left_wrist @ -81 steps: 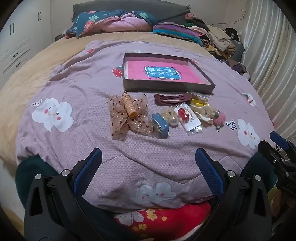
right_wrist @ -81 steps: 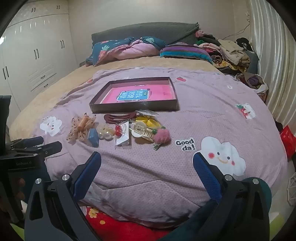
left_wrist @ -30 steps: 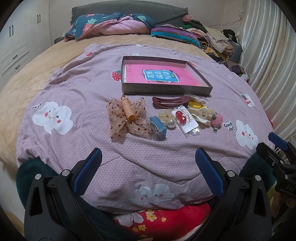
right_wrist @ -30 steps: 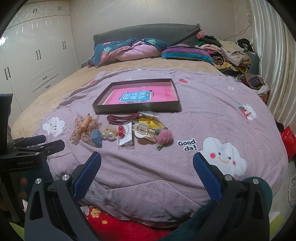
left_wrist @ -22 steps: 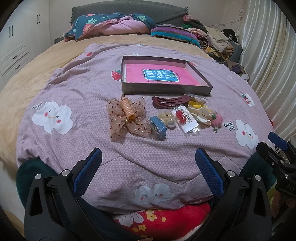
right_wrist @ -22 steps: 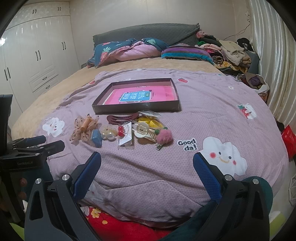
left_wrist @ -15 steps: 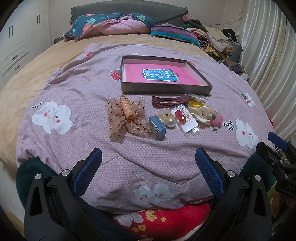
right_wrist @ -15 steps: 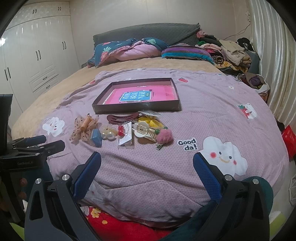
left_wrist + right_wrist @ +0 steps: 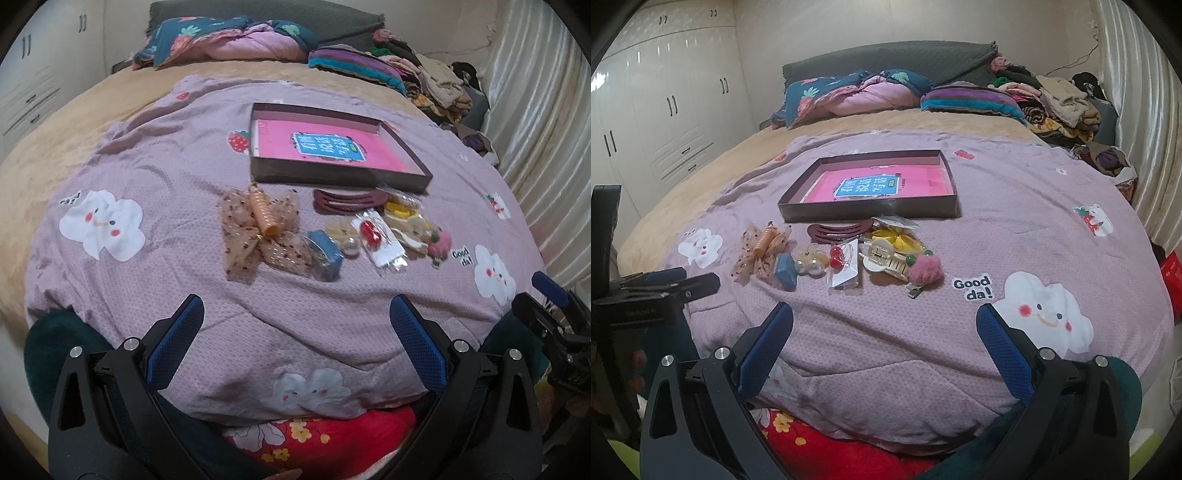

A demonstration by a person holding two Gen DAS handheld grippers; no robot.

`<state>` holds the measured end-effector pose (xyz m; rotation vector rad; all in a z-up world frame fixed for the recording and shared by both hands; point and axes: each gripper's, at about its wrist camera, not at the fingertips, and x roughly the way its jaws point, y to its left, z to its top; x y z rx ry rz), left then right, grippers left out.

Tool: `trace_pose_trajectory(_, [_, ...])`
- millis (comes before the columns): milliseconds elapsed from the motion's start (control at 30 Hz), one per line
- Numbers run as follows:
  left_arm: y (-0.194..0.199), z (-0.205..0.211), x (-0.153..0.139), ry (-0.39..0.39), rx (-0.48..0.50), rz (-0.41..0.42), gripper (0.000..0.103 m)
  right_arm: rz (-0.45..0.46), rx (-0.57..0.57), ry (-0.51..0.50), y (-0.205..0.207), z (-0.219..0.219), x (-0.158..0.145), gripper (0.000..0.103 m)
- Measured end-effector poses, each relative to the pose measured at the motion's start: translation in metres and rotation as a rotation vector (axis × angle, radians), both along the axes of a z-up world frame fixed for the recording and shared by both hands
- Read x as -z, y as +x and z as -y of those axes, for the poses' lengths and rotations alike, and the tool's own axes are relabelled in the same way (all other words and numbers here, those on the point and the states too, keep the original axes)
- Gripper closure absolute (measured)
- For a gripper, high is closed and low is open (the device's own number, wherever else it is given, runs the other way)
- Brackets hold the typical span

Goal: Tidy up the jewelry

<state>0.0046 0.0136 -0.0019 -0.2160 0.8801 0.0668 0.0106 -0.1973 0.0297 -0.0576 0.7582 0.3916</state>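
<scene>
A shallow brown box with a pink bottom (image 9: 266, 173) (image 9: 798, 212) lies on the purple quilt. In front of it lie hair accessories: a beige dotted bow with an orange clip (image 9: 264, 216) (image 9: 762, 245), a blue piece (image 9: 327, 253) (image 9: 785, 275), a dark red clip (image 9: 347, 201) (image 9: 836, 230), a red-bead packet (image 9: 380, 240) (image 9: 842, 267), a cream claw clip (image 9: 884, 256), yellow clips (image 9: 397, 212) and a pink pompom clip (image 9: 439, 243) (image 9: 925, 273). My left gripper (image 9: 295, 325) and right gripper (image 9: 884, 332) are open and empty, held near the bed's front edge, well short of the items.
Pillows and folded clothes (image 9: 1052, 99) are piled at the head of the bed. A white wardrobe (image 9: 665, 110) stands on the left and a curtain (image 9: 546, 122) on the right. A red flowered cloth (image 9: 317, 439) lies under the quilt's front edge.
Both views have shifted only slightly. The items and the box have not moved. Both grippers stay open.
</scene>
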Motion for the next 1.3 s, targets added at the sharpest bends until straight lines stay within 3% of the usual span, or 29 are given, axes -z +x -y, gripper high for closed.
trace_pose_trajectory(233, [0.013,-0.022,0.0,0.032,-0.04,-0.001,0.009,0.016,-0.026,-0.001,0.02,-0.001,-0.003,0.004])
trace_pose_trajectory(633, [0.064,-0.032,-0.004,-0.005,0.058,0.008,0.009,0.043,-0.021,-0.016,0.066,-0.003,-0.007,0.004])
trace_pose_trajectory(700, [0.075,-0.032,0.0,-0.028,0.071,-0.006,0.015,0.045,-0.012,-0.015,0.074,-0.002,-0.007,0.004])
trace_pose_trajectory(767, [0.087,-0.033,0.005,-0.055,0.08,-0.025,0.033,0.049,-0.001,-0.017,0.082,0.0,-0.006,0.004])
trace_pose_trajectory(867, [0.103,-0.037,0.016,-0.114,0.085,-0.059,0.048,0.054,0.01,-0.019,0.091,0.001,-0.004,0.004])
trace_pose_trajectory(1000, [0.12,-0.042,0.036,-0.106,0.07,-0.137,0.052,0.063,0.024,-0.027,0.104,0.003,-0.001,0.004])
trace_pose_trajectory(1033, [0.123,-0.044,0.042,-0.112,0.067,-0.152,0.057,0.064,0.027,-0.035,0.109,0.002,0.0,0.004])
trace_pose_trajectory(1067, [0.124,-0.046,0.045,-0.123,0.065,-0.155,0.067,0.058,0.027,-0.042,0.114,0.001,0.003,0.004])
trace_pose_trajectory(1133, [0.126,-0.049,0.051,-0.139,0.06,-0.159,0.075,0.049,0.026,-0.052,0.124,-0.001,0.008,0.004])
trace_pose_trajectory(1300, [0.135,-0.055,0.057,-0.157,0.049,-0.154,0.081,-0.007,0.004,-0.108,0.154,-0.014,0.029,0.004])
